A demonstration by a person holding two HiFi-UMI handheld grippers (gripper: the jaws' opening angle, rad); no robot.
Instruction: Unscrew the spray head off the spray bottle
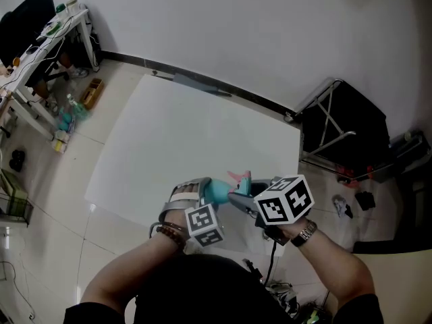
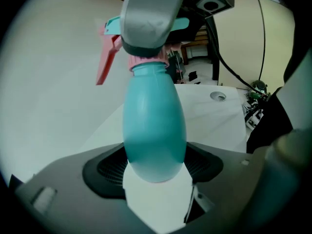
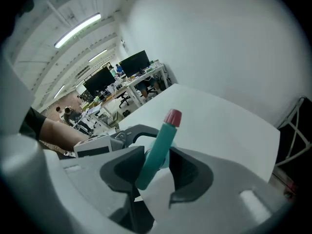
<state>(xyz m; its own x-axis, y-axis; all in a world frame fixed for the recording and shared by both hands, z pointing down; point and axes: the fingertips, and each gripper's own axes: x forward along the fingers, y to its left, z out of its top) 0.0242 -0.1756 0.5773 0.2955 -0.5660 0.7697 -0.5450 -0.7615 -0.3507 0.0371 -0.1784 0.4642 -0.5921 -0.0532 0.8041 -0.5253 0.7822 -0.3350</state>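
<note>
A teal spray bottle (image 1: 217, 191) is held above the near edge of the white table (image 1: 202, 127). My left gripper (image 1: 197, 193) is shut on the bottle's rounded body (image 2: 153, 126), which fills the space between its pads. The spray head (image 3: 158, 145), teal with a pink nozzle tip (image 3: 172, 117), lies tilted between the jaws of my right gripper (image 3: 156, 172). It rests by the left pad, with a gap at the right pad. In the left gripper view the pink trigger (image 2: 105, 62) and pink collar (image 2: 148, 63) show below the right gripper's grey jaw.
A black folding stand (image 1: 344, 127) is on the floor to the right of the table. Desks with monitors (image 1: 40, 39) stand at the far left. A black cable (image 1: 272, 262) hangs from my right gripper. Small items (image 1: 343, 206) lie on the floor at right.
</note>
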